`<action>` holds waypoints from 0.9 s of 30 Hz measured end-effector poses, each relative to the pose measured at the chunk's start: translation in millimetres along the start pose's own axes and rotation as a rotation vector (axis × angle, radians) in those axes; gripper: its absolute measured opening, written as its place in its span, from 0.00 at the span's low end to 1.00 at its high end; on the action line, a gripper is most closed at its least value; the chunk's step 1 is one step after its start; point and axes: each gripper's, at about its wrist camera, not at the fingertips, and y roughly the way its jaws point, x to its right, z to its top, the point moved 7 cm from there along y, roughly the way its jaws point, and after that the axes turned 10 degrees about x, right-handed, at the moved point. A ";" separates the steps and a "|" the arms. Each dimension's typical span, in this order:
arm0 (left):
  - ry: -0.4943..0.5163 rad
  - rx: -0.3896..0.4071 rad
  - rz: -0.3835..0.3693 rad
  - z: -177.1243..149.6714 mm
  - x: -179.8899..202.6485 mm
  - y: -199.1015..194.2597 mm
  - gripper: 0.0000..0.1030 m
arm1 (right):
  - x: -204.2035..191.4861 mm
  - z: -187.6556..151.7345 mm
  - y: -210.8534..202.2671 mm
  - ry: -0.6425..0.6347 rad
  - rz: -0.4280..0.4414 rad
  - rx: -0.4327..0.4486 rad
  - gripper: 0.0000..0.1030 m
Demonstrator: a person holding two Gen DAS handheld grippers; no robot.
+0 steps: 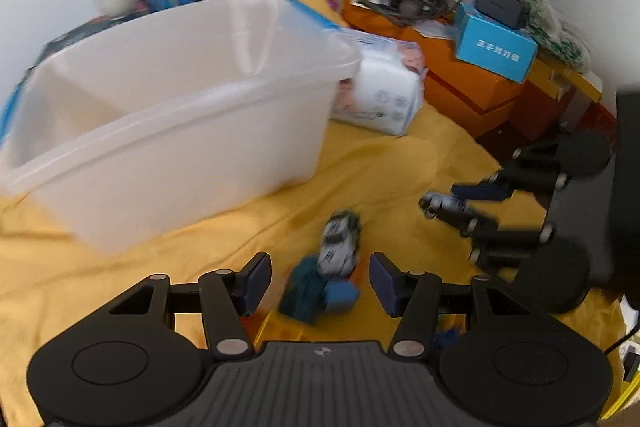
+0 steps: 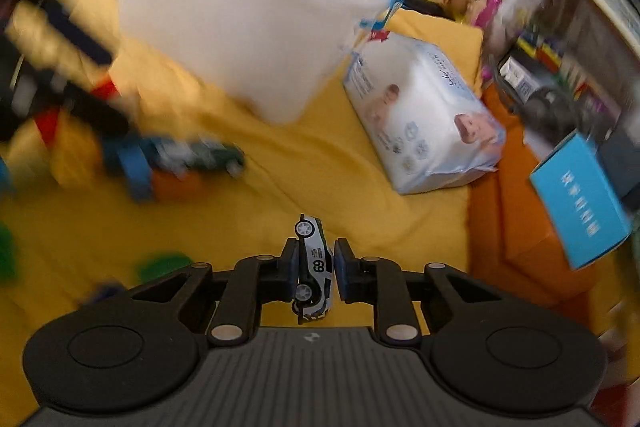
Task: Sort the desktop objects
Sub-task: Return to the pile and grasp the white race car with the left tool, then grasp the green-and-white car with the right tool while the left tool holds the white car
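A: Right wrist view first. How does the right hand-held gripper (image 2: 316, 273) sit?

B: It hovers over the yellow cloth (image 2: 360, 195) covering the surface, its 2 pads closed against a white toy car (image 2: 314, 267) numbered 69. The car stands on end, 1 wheel up past the fingertips, its tail hanging below the pads.

A: Does the other camera see it?

B: Yes. In the left wrist view the right hand-held gripper (image 1: 460, 223) enters from the right edge, above the cloth, with the white toy car (image 1: 444, 205) sticking out between its fingers.

A: And the left hand-held gripper (image 1: 320, 283)?

B: Spread wide, holding nothing. It points down at a second toy car (image 1: 340, 245), white with green, lying on the cloth beside a teal block (image 1: 306, 289) and a blue block (image 1: 340, 297). Motion blur hides whether the 3 touch.

A: Containers?

B: 1 translucent white bin (image 1: 172, 115) stands on the cloth, left of centre, well apart from both cars. What shows of its inside looks bare; the bottom is hidden. A pack of baby wipes (image 1: 380, 91) lies just beside its far corner. Orange boxes (image 1: 468, 83) behind carry a blue carton (image 1: 494, 49).
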 end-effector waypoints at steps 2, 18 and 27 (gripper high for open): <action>0.012 -0.030 -0.024 4.5 4.4 17.0 0.57 | -6.3 -9.3 7.2 -0.032 0.003 -0.021 0.22; -0.013 -0.180 -0.089 -5.6 13.3 81.3 0.35 | 22.7 -14.2 -29.0 0.269 0.142 0.097 0.33; -0.089 -0.129 -0.226 8.9 41.6 63.8 0.39 | 30.7 -17.0 -21.1 0.283 0.148 0.101 0.35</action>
